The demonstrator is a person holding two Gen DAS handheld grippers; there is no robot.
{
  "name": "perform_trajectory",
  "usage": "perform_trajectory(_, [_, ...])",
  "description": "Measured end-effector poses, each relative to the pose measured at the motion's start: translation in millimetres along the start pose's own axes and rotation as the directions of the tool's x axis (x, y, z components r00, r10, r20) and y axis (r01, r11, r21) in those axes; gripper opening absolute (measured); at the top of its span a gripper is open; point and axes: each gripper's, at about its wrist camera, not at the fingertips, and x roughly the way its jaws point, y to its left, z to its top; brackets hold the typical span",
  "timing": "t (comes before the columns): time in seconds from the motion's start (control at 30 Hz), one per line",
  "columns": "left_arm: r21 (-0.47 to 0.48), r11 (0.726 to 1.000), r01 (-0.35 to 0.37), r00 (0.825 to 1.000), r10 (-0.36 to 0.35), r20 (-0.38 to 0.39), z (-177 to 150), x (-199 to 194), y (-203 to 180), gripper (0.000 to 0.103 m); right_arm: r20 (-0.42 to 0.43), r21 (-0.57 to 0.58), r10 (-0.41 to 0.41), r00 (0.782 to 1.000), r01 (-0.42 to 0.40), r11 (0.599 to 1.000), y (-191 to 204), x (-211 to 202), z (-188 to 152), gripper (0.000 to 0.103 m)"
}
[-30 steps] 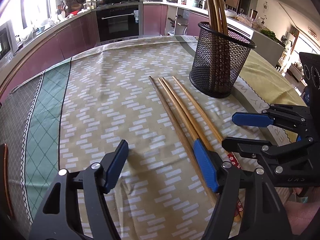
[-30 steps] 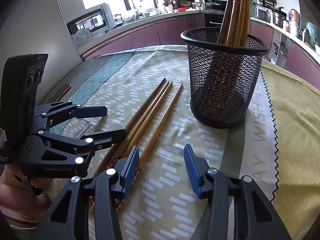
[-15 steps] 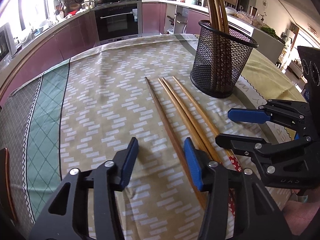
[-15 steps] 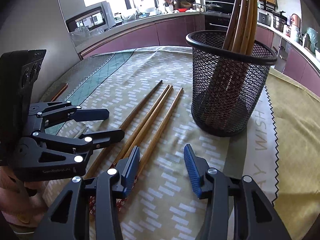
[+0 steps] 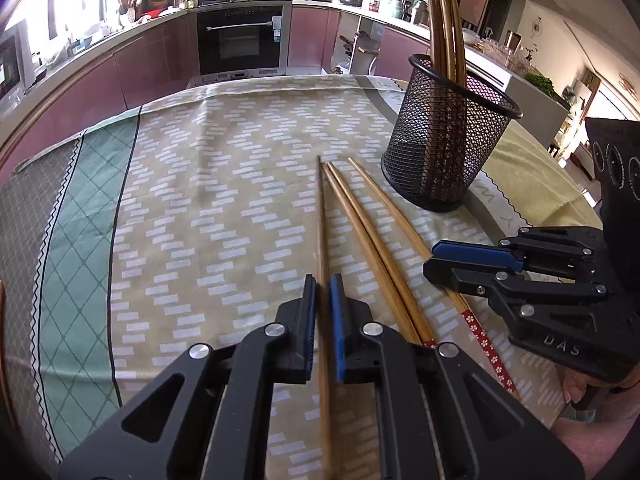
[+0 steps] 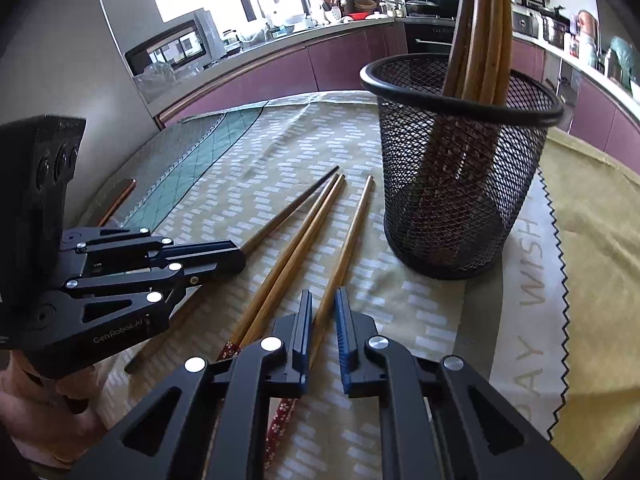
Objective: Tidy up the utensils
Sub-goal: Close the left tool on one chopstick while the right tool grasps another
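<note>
Four chopsticks lay loose on the patterned tablecloth (image 5: 208, 184), fanned out beside the black mesh holder (image 5: 448, 148), which already stood upright with several chopsticks (image 5: 444, 20) leaning in it. The left gripper (image 5: 322, 308) was clenched on the darkest chopstick (image 5: 321, 216), the one farthest from the holder, which ran straight between its blue pads. The right gripper (image 6: 322, 320) was likewise clamped on the chopstick nearest the holder (image 6: 352, 236), gripping it well back toward its red flowered end. Two paler chopsticks (image 6: 296, 252) lay untouched between them, side by side. To my eye the trouble ahead was leverage: each stick was pinched near one end, so most of its length stuck out forward and could swivel or droop in the pads on lifting. A long tip swinging wide might catch the holder's rim (image 6: 460, 64) and tip the light basket, or knock against the sticks already leaning there. With both grippers so close together, they could also bump one another while rising.
</note>
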Motion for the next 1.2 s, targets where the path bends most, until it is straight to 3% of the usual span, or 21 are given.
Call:
perform_trajectory(0.37, [-0.007,0.999,0.038,0.999,-0.038,0.016,-8,-14,1,0.008,0.06,0.036,0.068,0.996,-0.07,0.997,-6,-21,-2,0.006])
perform_trajectory(0.77, [0.021,0.997,0.071,0.997,-0.071,-0.011,-12,-6,-8,0.009,-0.027,-0.025,0.066,0.997,-0.067,0.997,12,-1,-2,0.009])
perform_trajectory(0.97, [0.025,0.997,0.067,0.998,-0.067,-0.012,-7,-2,-8,0.023,-0.029,-0.023,0.062,0.998,-0.063,0.998,11,2,0,0.01])
perform_trajectory(1.2, [0.049,0.998,0.048,0.999,-0.048,-0.009,1,5,-12,0.023,-0.027,-0.032,0.056,0.998,-0.057,0.998,13,7,5,0.01])
